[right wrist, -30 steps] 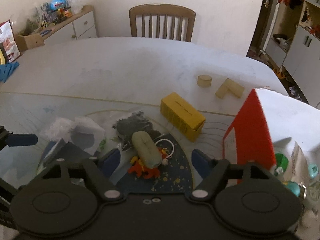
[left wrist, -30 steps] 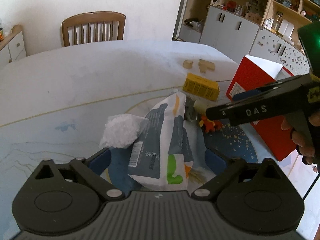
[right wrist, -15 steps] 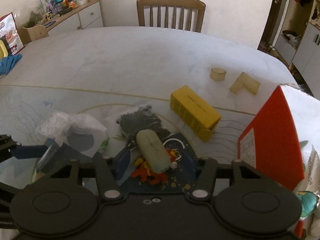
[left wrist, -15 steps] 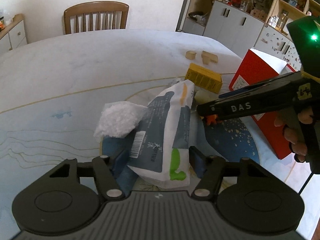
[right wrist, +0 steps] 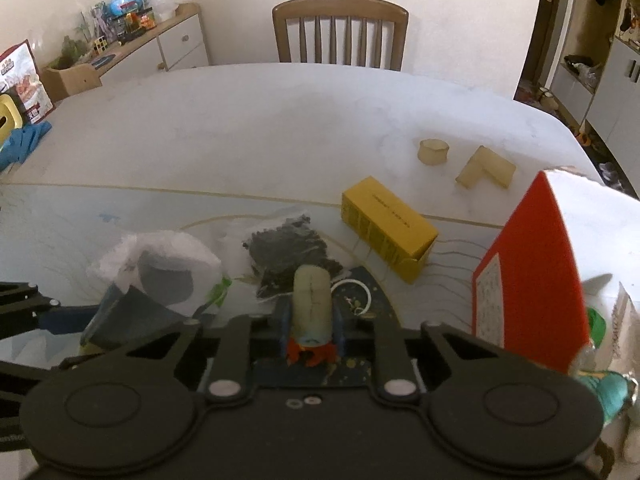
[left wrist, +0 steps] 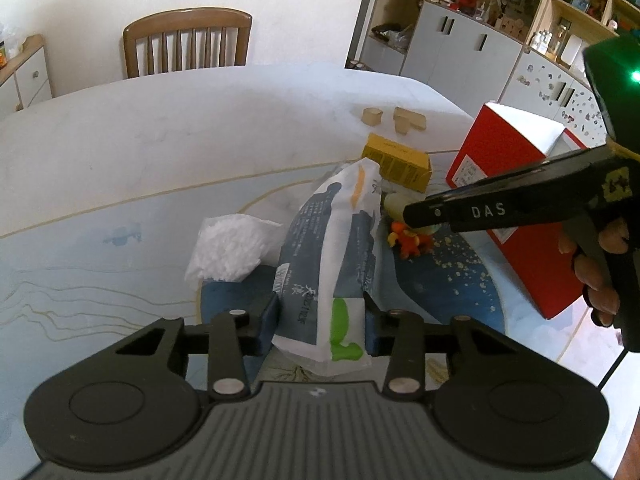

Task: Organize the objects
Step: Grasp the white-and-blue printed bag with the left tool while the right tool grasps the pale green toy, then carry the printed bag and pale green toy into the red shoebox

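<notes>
**Gripping Two Items at Once on a Cluttered Table**

Closing around a grey-and-white printed plastic pouch (left wrist: 336,264), the left gripper (left wrist: 320,322) has its blue pads against both sides of the pouch's lower end, jaws narrowing on it. The pouch stands tilted over a dark blue speckled round mat (left wrist: 436,292), with a clear bag of white granules (left wrist: 230,246) just beside it. The right gripper (right wrist: 311,322) is clamped tight on a pale grey-green oblong capsule-shaped toy (right wrist: 311,304), which sits above a small orange-red figure (right wrist: 308,354) on the same mat. A clear bag of dark bits (right wrist: 290,250) lies just behind the toy, and a thin white ring (right wrist: 356,294) lies just to its right. Farther back on the white table (right wrist: 248,128) rest a yellow rectangular cardboard box (right wrist: 386,226), a short tan wooden cylinder (right wrist: 433,152) and an L-shaped tan wooden block (right wrist: 486,167). A tall red-and-white carton (right wrist: 528,280) stands at the right. A person's hand (left wrist: 600,264) grasps the right tool's handle.
</notes>
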Available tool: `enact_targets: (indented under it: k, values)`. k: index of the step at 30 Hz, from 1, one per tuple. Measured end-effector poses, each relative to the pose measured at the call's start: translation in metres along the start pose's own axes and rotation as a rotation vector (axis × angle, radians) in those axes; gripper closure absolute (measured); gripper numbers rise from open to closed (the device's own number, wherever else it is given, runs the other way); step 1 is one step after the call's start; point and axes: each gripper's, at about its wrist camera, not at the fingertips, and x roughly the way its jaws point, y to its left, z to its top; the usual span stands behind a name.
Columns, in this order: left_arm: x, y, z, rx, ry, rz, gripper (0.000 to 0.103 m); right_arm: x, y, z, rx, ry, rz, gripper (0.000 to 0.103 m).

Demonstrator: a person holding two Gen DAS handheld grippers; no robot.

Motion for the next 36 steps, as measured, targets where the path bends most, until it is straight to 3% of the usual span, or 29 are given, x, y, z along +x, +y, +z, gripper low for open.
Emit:
enact_targets:
  k: [17,26,36]
  values:
    - [-0.050,-0.033,0.022,0.034,-0.051,-0.049,0.062,-0.099,-0.010,-0.011,0.040,-0.154,0.051,0.083]
    - [-0.068,-0.080,0.045,0.129,-0.085,-0.096,0.062,-0.148,-0.038,-0.019,0.095,-0.249,0.030,0.083]
    - [-0.067,-0.148,0.067,0.238,-0.113,-0.111,0.062,-0.186,-0.097,-0.037,0.159,-0.316,-0.020,0.083]
